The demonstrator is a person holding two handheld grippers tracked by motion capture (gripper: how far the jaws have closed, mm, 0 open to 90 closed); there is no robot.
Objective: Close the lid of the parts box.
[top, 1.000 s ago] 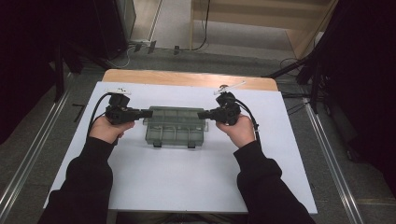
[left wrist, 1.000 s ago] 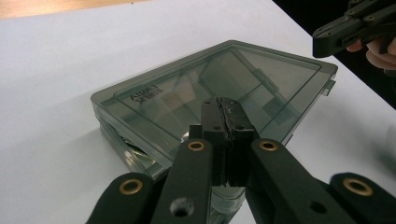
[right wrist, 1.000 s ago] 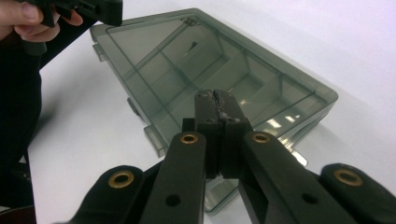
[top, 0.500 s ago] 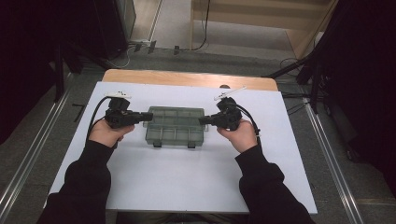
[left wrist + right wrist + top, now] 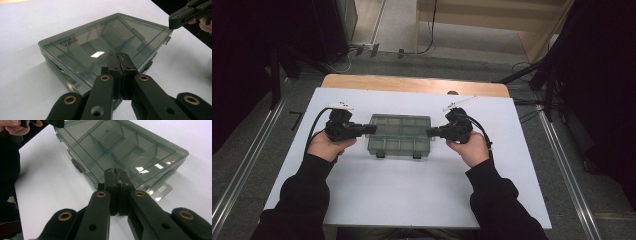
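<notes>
A smoky transparent compartment box [image 5: 399, 134] lies closed on the white tabletop [image 5: 412, 200], with two latch tabs on its near side. My left gripper [image 5: 371, 129] points level at the box's left edge, jaws shut with nothing between them. My right gripper [image 5: 430, 132] points at the right edge, also shut and empty. In the left gripper view the shut tips [image 5: 121, 55] hang over the lid of the box [image 5: 105, 37]. In the right gripper view the closed tips [image 5: 115, 171] sit at a corner of the box [image 5: 130, 147]. Whether either tip touches the box I cannot tell.
The far strip of the table is bare wood [image 5: 412, 84]. Black stands and cables stand on the floor at both sides. Broad white surface lies between the box and the person's sleeves [image 5: 302, 200].
</notes>
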